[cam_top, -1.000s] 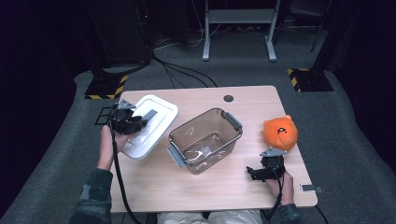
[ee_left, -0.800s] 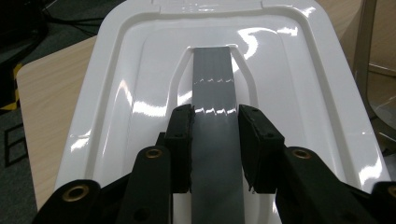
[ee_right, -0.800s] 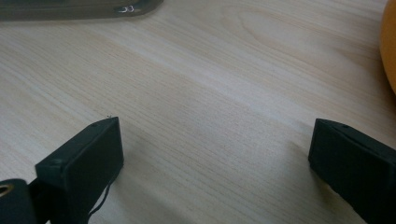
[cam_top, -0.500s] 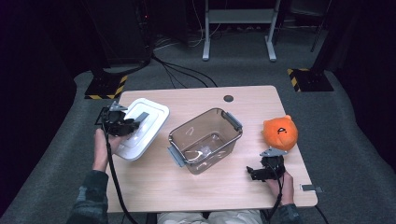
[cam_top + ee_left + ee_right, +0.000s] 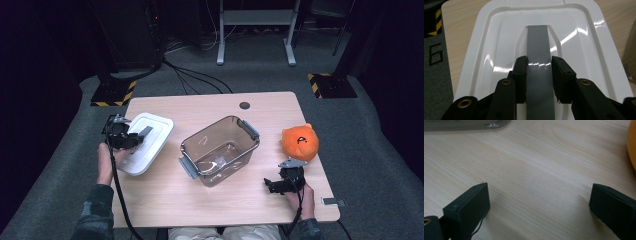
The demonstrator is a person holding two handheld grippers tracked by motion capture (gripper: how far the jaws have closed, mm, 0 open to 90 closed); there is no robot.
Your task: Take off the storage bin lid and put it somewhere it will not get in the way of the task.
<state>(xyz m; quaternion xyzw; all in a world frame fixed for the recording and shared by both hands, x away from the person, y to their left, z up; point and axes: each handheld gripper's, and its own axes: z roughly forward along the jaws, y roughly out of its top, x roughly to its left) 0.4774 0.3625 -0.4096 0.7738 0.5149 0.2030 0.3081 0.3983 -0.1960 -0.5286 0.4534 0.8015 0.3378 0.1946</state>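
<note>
At the left edge of the pale wooden worktop (image 5: 200, 210), the left gripper (image 5: 131, 138) has its jaws clamped on the flat grey handle strip (image 5: 539, 62) of a white rectangular plastic lid (image 5: 145, 142) — the lid sits over the worktop's left side, its far corner near the clear brownish plastic bin with grey end handles (image 5: 220, 150) at centre. Right of the bin lies a round orange plush toy (image 5: 300, 142). Just below it, the right gripper (image 5: 272, 185) rests low — jaws wide apart, only bare wood between them.
</note>
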